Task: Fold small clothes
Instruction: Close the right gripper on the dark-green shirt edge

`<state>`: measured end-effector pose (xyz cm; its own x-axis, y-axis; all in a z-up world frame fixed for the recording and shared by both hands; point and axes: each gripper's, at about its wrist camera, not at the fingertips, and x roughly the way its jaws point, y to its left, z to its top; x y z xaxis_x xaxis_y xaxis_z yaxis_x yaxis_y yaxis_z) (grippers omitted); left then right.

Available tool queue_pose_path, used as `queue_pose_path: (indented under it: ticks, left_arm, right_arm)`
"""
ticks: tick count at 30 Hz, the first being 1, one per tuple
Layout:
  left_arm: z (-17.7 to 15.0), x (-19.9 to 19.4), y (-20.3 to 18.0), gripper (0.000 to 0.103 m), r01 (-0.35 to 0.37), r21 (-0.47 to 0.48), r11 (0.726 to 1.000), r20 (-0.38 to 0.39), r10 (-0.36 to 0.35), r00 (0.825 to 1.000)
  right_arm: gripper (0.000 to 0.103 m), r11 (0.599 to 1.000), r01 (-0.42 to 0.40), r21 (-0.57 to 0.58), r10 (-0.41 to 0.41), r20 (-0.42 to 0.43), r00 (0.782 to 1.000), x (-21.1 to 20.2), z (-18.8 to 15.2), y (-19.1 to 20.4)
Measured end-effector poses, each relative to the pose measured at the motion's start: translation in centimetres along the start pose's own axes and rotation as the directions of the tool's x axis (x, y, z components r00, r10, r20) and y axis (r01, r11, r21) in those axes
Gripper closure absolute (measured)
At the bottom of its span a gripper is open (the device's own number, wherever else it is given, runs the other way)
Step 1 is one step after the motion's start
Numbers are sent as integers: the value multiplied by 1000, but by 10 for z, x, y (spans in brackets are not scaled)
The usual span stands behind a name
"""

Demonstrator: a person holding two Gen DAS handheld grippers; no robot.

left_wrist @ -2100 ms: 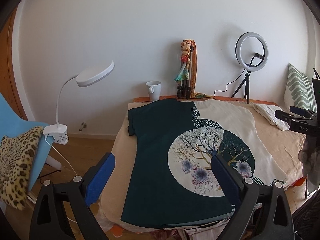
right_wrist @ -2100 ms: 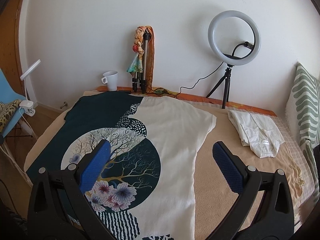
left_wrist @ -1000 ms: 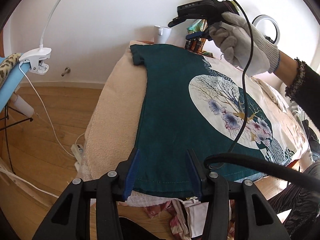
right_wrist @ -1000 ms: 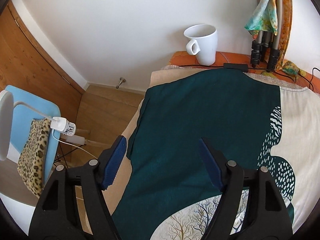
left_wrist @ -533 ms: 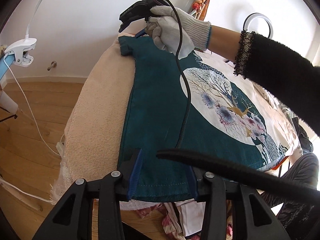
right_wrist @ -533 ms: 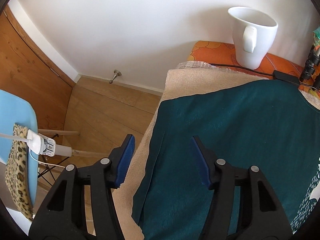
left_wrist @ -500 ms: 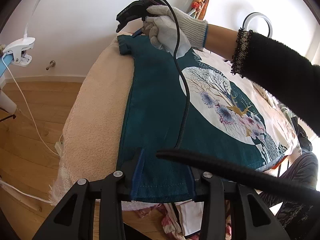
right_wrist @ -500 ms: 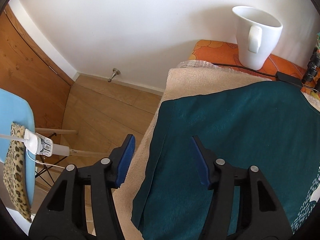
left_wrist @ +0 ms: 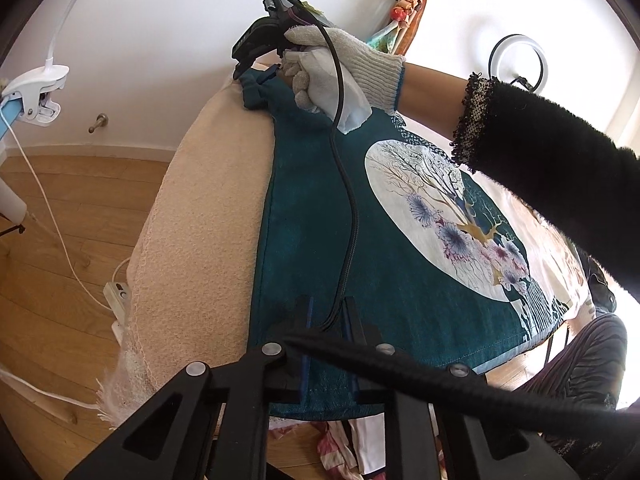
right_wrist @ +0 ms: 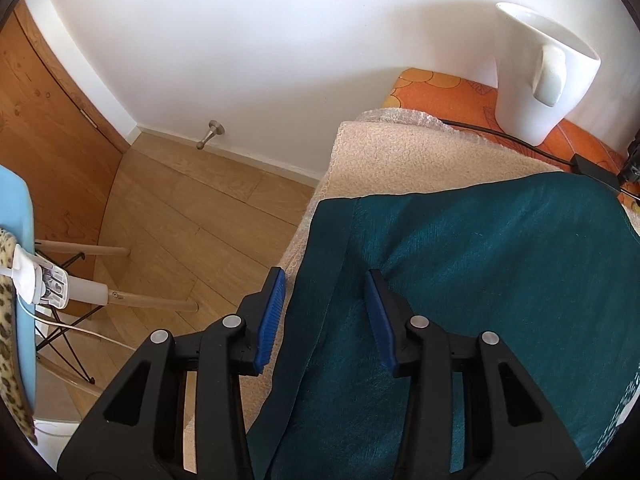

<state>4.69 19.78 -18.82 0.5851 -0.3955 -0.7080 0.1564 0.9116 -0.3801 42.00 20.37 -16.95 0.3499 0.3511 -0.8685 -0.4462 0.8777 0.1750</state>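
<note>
A teal and cream T-shirt (left_wrist: 312, 220) with a round tree print lies flat on a beige towel (left_wrist: 208, 200). My left gripper (left_wrist: 328, 312) is down on the shirt's near hem. Its jaws are closing and almost together, with puckered teal cloth pinched between the pads. A gloved hand (left_wrist: 332, 68) holds my right gripper (left_wrist: 256, 78) at the far left sleeve (left_wrist: 254, 96). In the right wrist view that gripper (right_wrist: 324, 280) straddles the sleeve (right_wrist: 332, 240). Its jaws are closing, and the blue pads stand apart from the cloth.
A white mug (right_wrist: 536, 72) stands on the orange cloth (right_wrist: 440, 88) by the wall. A black cable (left_wrist: 348, 200) runs across the shirt. A clamp lamp (left_wrist: 36, 96) and a blue chair (right_wrist: 16, 240) are on the left. Loose clothes (left_wrist: 352, 440) lie below the hem.
The left jaws have narrowed onto the hem. The right gripper has moved down and left to the far sleeve, and its jaws have narrowed.
</note>
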Motion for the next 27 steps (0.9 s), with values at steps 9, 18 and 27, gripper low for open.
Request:
queue_pose_path:
  ticks: [9, 18, 27]
  left_arm:
    - [5, -9, -8, 96, 9, 30, 1000, 16, -10, 1000]
    - [12, -21, -27, 98, -6, 87, 996, 33, 3, 999]
    - [10, -8, -10, 56, -229, 77, 970, 21, 228, 973]
  right_arm:
    - [94, 1000, -6, 8, 6, -1, 1000, -2, 0, -11]
    - [96, 999, -47, 23, 46, 63, 997, -34, -1, -28]
    - [97, 997, -68, 37, 65, 82, 995, -51, -4, -43]
